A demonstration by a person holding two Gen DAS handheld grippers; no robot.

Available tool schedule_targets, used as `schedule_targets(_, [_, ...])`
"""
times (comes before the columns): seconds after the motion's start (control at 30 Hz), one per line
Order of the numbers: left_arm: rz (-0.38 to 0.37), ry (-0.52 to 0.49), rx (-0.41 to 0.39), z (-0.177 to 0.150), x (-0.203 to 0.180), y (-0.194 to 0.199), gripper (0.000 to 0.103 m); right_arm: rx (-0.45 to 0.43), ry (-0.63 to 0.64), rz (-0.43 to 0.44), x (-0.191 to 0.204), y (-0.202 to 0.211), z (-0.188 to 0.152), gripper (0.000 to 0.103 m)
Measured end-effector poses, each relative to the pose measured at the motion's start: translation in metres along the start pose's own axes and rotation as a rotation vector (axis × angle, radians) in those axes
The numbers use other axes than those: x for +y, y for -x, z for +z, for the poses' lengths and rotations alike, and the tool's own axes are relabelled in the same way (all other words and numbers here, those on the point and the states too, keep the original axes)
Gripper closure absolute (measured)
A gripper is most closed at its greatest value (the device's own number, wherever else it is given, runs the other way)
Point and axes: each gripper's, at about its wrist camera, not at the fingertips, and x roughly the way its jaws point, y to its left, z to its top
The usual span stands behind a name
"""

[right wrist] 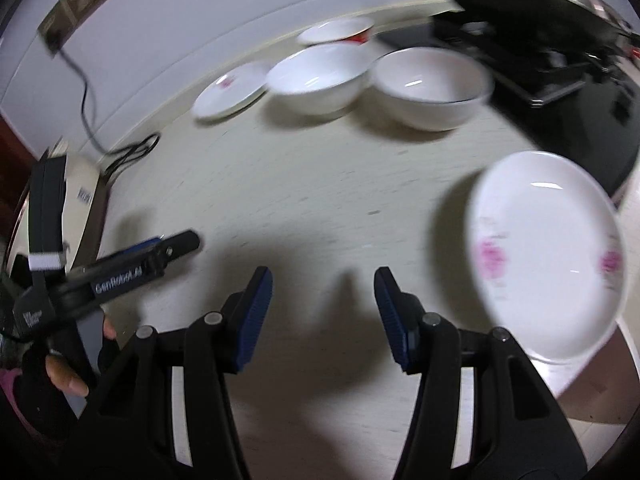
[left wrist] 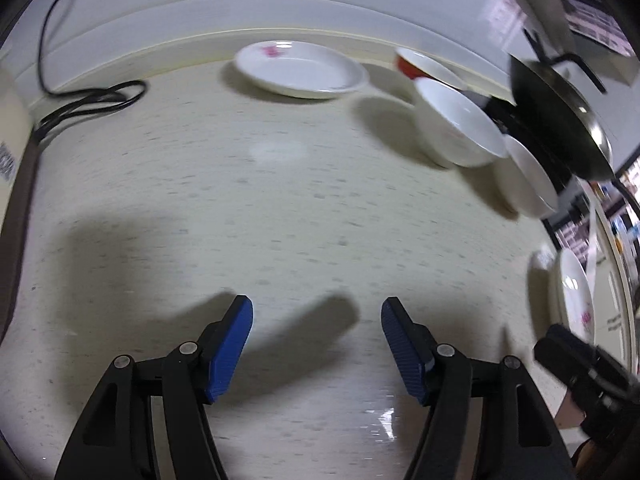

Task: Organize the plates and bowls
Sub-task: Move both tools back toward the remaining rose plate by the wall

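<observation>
My left gripper (left wrist: 317, 312) hangs open over bare countertop, nothing between its blue pads. Far ahead of it lie a white plate with a pink flower (left wrist: 300, 70), a red-and-white bowl (left wrist: 424, 66) and two white bowls (left wrist: 460, 124) (left wrist: 528, 180). A second flowered plate (left wrist: 576, 292) shows at the right edge. My right gripper (right wrist: 324, 280) is also open and empty; that flowered plate (right wrist: 548, 256) lies just right of it. Beyond stand the white bowls (right wrist: 320, 80) (right wrist: 432, 88), the red-and-white bowl (right wrist: 340, 34) and the far plate (right wrist: 232, 92). The left gripper (right wrist: 172, 244) appears at the left, held by a hand.
A black pan (left wrist: 560, 108) sits on a dark stove (right wrist: 560, 92) at the right, close behind the bowls. A black cable (left wrist: 92, 96) lies coiled by the wall at the left, beside a white appliance (right wrist: 76, 192). The pale speckled countertop (left wrist: 280, 208) spreads between the grippers and the dishes.
</observation>
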Motion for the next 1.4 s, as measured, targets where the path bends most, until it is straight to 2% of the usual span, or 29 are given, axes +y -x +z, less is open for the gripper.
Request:
schedule_targets(0.17, [0.011,0.038,-0.014,0.007,0.021,0.001,0.034,0.059,0.066,0.041,0.026,-0.022,0.002,0.046])
schedule_targets(0.53, [0.025,0.116,-0.065,0.031,0.059,-0.001,0.034,0.103,0.180,0.065,0.068,-0.059,0.031,0.045])
schedule_targets(0.83, [0.050,0.191,-0.114,0.057,0.092,-0.008,0.034,0.095,0.227,0.081,0.094,-0.090,0.063,0.045])
schedule_targets(1.07, [0.017,0.243,-0.144,0.091,0.103,-0.019,0.034,0.082,0.213,0.102,0.106,-0.110,0.092,0.045])
schedule_targets(1.4, [-0.023,0.295,-0.165,0.119,0.115,-0.031,0.034,0.093,0.226,0.093,0.117,-0.129,0.107,0.045])
